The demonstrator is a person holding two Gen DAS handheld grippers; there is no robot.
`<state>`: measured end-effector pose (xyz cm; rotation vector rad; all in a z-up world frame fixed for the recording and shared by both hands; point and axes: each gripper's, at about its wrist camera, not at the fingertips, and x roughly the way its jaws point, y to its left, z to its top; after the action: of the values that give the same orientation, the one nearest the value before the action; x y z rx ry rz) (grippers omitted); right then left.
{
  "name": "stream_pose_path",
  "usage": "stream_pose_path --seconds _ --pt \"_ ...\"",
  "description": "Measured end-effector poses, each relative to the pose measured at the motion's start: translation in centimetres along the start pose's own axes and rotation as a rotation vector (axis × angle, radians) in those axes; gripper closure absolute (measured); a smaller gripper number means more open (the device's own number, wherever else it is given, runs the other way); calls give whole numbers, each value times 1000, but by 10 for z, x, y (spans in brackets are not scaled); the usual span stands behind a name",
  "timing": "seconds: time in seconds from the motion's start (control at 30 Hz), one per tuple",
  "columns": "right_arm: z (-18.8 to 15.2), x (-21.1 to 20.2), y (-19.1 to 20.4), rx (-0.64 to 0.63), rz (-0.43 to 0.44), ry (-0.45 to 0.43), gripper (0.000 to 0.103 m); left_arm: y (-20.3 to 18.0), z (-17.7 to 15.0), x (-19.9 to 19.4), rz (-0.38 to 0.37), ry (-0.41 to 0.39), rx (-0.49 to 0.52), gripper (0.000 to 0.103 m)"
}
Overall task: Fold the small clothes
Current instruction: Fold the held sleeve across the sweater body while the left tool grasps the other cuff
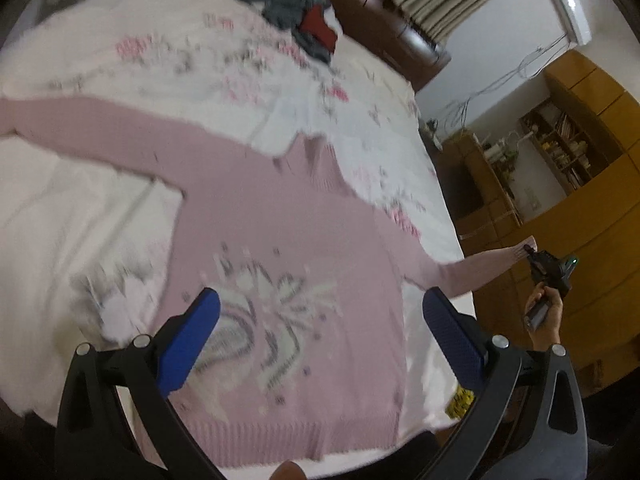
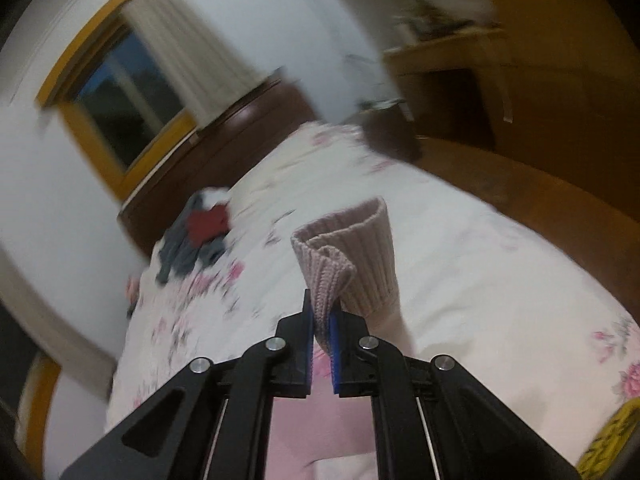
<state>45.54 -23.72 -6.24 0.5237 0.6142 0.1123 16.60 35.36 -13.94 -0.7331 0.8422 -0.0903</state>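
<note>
The left gripper (image 1: 320, 316) hangs just above the pink sweater (image 1: 280, 240), and its jaws are wide open with nothing in them. The sweater lies flat on the bed (image 1: 100, 200), front side up, with a white pattern on its chest. One sleeve stretches out far to the side. The right gripper (image 2: 322, 320) has its jaws closed tight on the ribbed cuff (image 2: 352, 256) of the other sleeve and lifts it off the bed. Farther away, a small pile of grey and red clothes (image 1: 296, 20) sits near the dark wooden headboard (image 1: 400, 28).
</note>
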Motion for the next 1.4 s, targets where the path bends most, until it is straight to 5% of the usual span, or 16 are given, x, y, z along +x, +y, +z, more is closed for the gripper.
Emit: stream_pose_path --seconds 0.3,0.67,0.77,0.9,1.1,1.3,1.33,1.4 --pt "-90 82 119 -190 15 136 97 4 31 30 -87 93 8 3" --pt "-275 183 147 -486 -113 336 97 -10 56 142 -200 234 -6 3" --pt "-310 199 143 -530 -103 408 84 -12 59 186 -251 300 -45 3" --pt "-329 172 135 -544 -19 414 56 -14 53 258 -322 413 -152 3" --pt "-330 90 91 -396 43 395 51 -31 36 358 -337 530 -244 3" --pt "-350 24 63 -320 85 347 49 -47 25 421 -259 597 -265 4" --pt "-356 18 58 -307 87 336 49 -51 26 423 -249 597 -251 9" --pt "-362 16 53 -292 86 333 47 -57 28 430 -202 622 -210 57"
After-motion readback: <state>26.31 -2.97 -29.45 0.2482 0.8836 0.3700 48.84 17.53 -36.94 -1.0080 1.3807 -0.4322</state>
